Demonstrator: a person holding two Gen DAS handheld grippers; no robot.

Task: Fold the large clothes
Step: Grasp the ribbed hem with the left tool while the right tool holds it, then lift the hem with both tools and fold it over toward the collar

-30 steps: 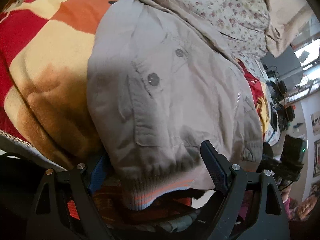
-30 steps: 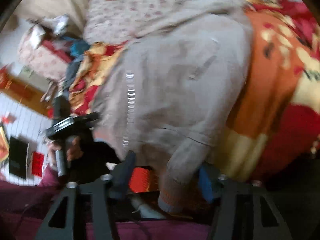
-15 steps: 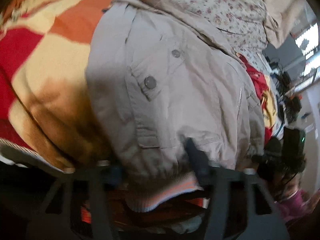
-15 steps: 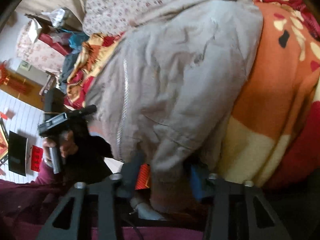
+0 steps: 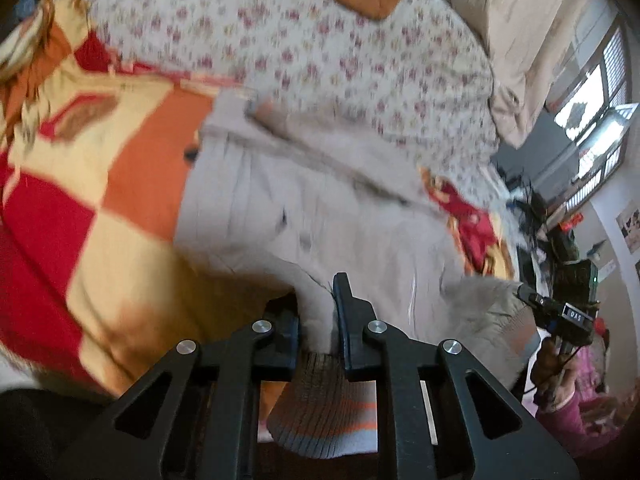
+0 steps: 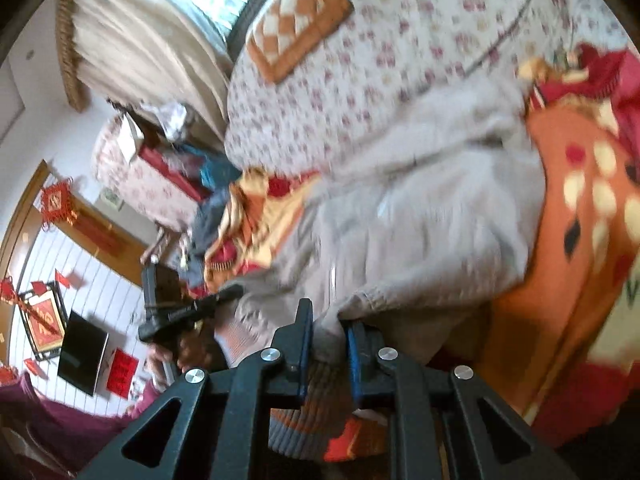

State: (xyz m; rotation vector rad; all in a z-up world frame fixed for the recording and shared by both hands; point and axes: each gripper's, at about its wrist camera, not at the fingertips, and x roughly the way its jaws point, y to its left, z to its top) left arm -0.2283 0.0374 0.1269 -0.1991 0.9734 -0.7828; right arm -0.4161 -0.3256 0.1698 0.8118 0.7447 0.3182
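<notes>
Jacket on blanket, 12 o'clock of both claws. Left gripper and right gripper went from wide to clamped on hem; lift-fold can start.

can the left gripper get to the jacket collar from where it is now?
Probably not now: the left gripper is shut on the jacket hem, and the collar lies at the jacket's far end.

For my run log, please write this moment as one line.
left gripper: shut on jacket hem | right gripper: shut on jacket hem | jacket: on blanket
</notes>
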